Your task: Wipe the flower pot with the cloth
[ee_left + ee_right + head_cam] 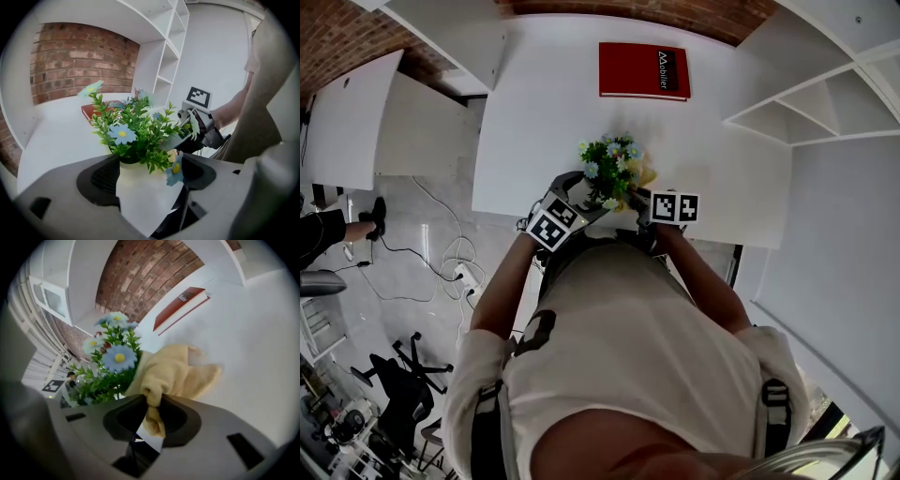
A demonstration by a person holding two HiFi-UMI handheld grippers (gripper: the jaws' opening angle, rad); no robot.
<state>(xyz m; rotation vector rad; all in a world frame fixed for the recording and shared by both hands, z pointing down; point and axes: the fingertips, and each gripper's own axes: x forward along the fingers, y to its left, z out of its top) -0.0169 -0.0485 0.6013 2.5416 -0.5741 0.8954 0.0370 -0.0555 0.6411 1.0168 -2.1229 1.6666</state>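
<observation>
A white flower pot (140,192) with green leaves and blue flowers (611,169) sits between the jaws of my left gripper (149,187), which is shut on it. In the head view the pot is hidden by the plant and both grippers near the table's near edge. My right gripper (152,416) is shut on a yellow cloth (173,373). The bunched cloth lies against the right side of the plant. In the head view the left gripper (572,202) and right gripper (649,202) flank the plant, with a bit of cloth (645,175) showing.
A red book (644,70) lies at the far side of the white table (544,103). White shelves (825,103) stand to the right, a brick wall behind. Cables and a power strip (464,274) lie on the floor to the left.
</observation>
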